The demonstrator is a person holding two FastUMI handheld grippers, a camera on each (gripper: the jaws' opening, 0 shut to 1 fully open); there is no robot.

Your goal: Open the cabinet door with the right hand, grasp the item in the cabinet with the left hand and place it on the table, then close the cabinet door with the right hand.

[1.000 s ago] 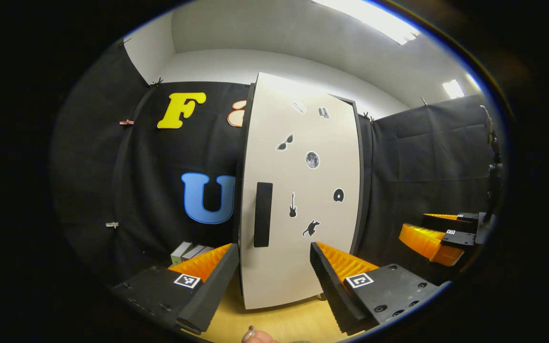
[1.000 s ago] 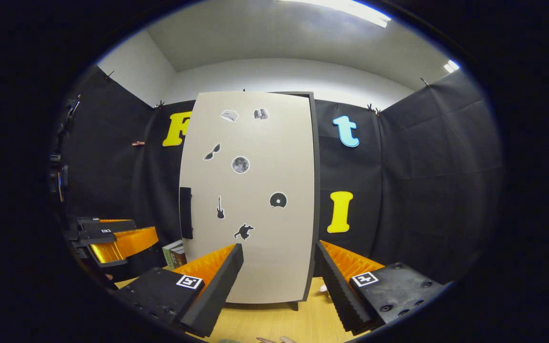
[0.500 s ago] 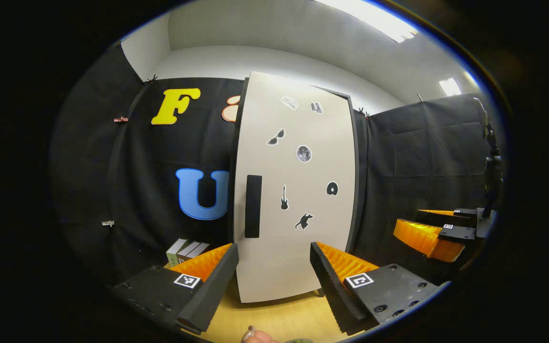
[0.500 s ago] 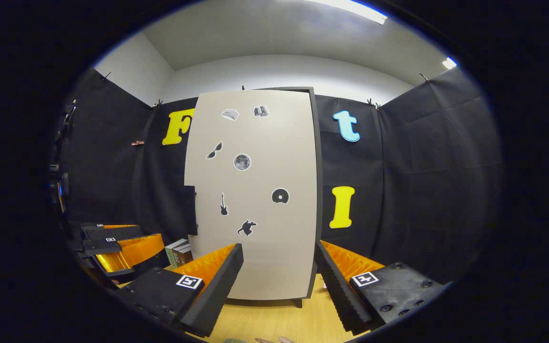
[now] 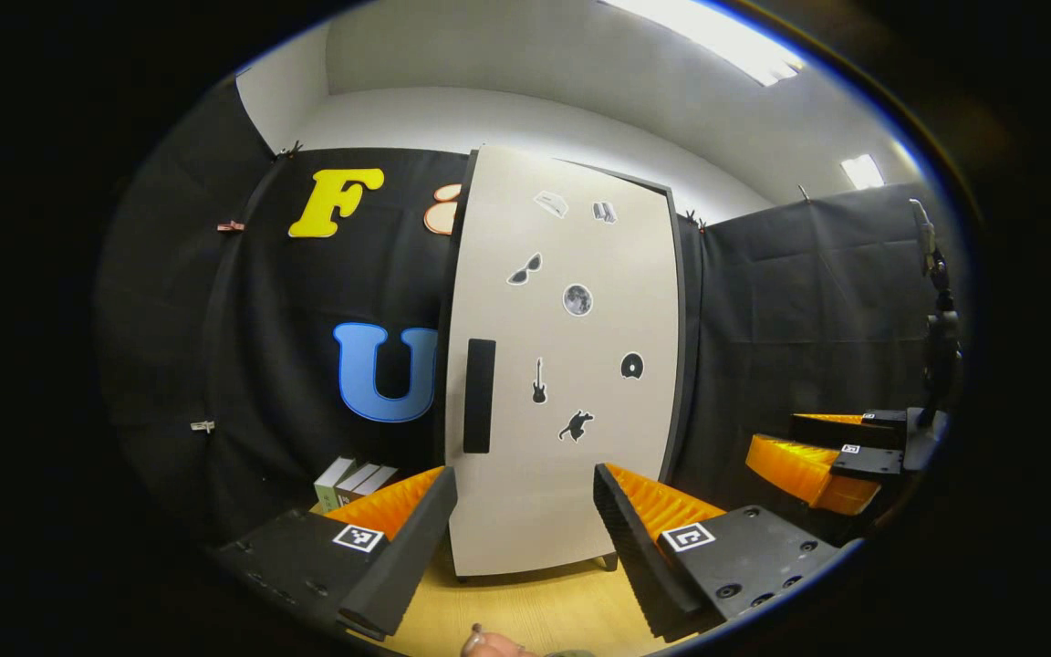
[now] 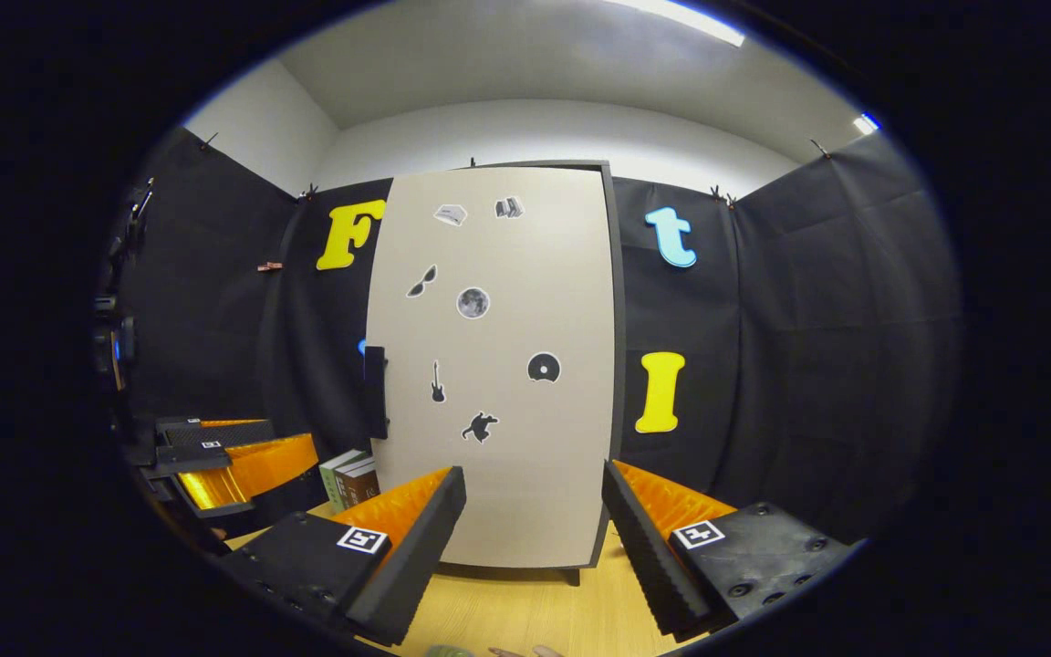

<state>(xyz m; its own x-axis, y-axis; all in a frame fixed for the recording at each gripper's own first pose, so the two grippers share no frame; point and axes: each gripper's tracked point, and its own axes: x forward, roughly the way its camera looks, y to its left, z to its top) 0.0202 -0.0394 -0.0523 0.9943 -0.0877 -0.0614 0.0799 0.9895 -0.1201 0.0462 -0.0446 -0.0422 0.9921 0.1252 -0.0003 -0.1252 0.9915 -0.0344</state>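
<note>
Both tongs, left (image 5: 525, 525) and right (image 6: 533, 529), hang spread and empty before the shut cabinet door (image 6: 498, 365); the right could slip off the thin handle (image 6: 374, 392) at frame left.

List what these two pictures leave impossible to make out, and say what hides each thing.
1. Cabinet inside and any item in it: both views, hidden behind the shut door.
2. Books: right gripper view, titles too small, partly behind the right tool.
3. Stickers on the door: both views, too small for detail.
4. Table: both views, cut off by the picture's lower edge.
</note>
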